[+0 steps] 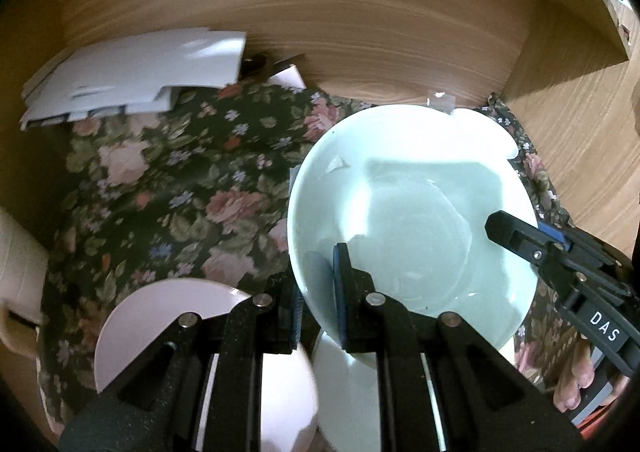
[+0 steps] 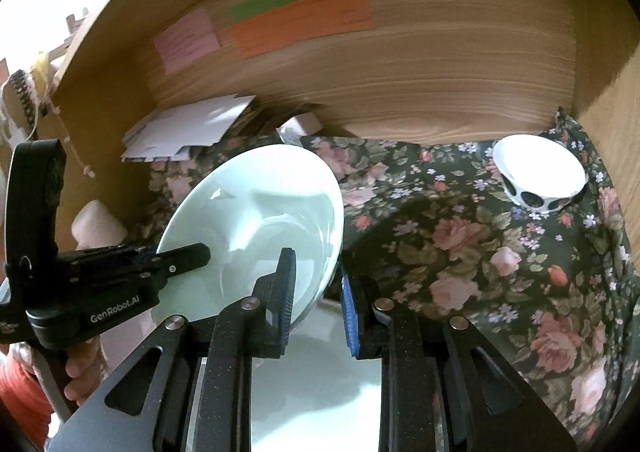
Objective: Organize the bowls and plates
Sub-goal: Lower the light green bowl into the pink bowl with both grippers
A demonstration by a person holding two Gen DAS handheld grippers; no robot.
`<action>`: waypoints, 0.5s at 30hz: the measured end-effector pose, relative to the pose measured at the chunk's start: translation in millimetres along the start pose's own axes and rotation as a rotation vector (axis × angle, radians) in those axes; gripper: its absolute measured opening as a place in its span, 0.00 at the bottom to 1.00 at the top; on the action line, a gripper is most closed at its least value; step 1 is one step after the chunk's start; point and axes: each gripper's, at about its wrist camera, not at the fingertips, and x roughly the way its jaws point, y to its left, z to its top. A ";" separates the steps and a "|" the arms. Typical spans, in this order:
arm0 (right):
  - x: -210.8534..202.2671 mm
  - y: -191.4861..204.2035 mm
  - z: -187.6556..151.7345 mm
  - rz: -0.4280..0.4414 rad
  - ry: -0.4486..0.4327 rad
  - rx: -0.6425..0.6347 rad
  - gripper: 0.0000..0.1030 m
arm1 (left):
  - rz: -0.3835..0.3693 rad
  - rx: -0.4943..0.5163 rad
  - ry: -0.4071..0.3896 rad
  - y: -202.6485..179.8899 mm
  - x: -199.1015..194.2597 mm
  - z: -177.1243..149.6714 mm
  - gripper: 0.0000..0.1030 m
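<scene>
While both hand-held grippers (image 1: pixel 316 316) (image 2: pixel 316 304) pinch its rim, glossy round pale-green plate (image 1: pixel 412 211), floral cloth (image 1: pixel 168 179)

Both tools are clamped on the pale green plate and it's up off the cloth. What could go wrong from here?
1. The plate is held only by thin bites on its rim, by the left tool and the right tool; if the two hands drift apart or twist, the glossy rim may slip.
2. It hangs tilted above a pink plate and a white dish; a drop could chip them.
</scene>
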 end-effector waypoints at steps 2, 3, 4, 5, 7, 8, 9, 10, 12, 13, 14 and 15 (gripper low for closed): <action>0.5 7.3 -3.4 0.009 0.002 -0.009 0.19 | 0.006 -0.012 -0.003 7.2 -6.5 -6.3 0.13; 0.8 10.8 -4.6 0.012 0.003 -0.013 0.19 | 0.009 -0.017 -0.004 9.9 -8.5 -8.4 0.13; 1.5 14.1 -5.9 0.016 0.004 -0.017 0.19 | 0.013 -0.025 -0.007 14.3 -12.1 -12.0 0.13; 2.1 18.0 -7.2 0.021 0.005 -0.022 0.19 | 0.016 -0.030 -0.009 16.4 -14.1 -13.9 0.13; 3.3 25.8 -9.5 0.030 0.007 -0.033 0.19 | 0.023 -0.042 -0.015 23.8 -20.1 -19.9 0.13; 4.2 30.6 -10.9 0.035 0.009 -0.040 0.19 | 0.026 -0.046 -0.017 26.7 -22.4 -22.2 0.13; 4.7 34.8 -11.8 0.039 0.010 -0.047 0.19 | 0.028 -0.052 -0.018 29.8 -24.4 -24.4 0.13; 4.8 38.6 -12.9 0.042 0.011 -0.054 0.19 | 0.031 -0.061 -0.021 34.8 -28.2 -28.4 0.13; 6.4 47.7 -15.3 0.053 0.016 -0.070 0.19 | 0.034 -0.071 -0.024 41.3 -32.7 -33.7 0.13; 6.7 51.0 -16.2 0.059 0.017 -0.074 0.19 | 0.036 -0.077 -0.026 45.3 -35.5 -37.0 0.13; 7.8 56.1 -17.9 0.068 0.020 -0.080 0.19 | 0.039 -0.084 -0.029 50.1 -38.6 -40.6 0.13; 8.8 59.9 -18.9 0.074 0.023 -0.085 0.19 | 0.041 -0.089 -0.030 53.4 -40.7 -43.5 0.13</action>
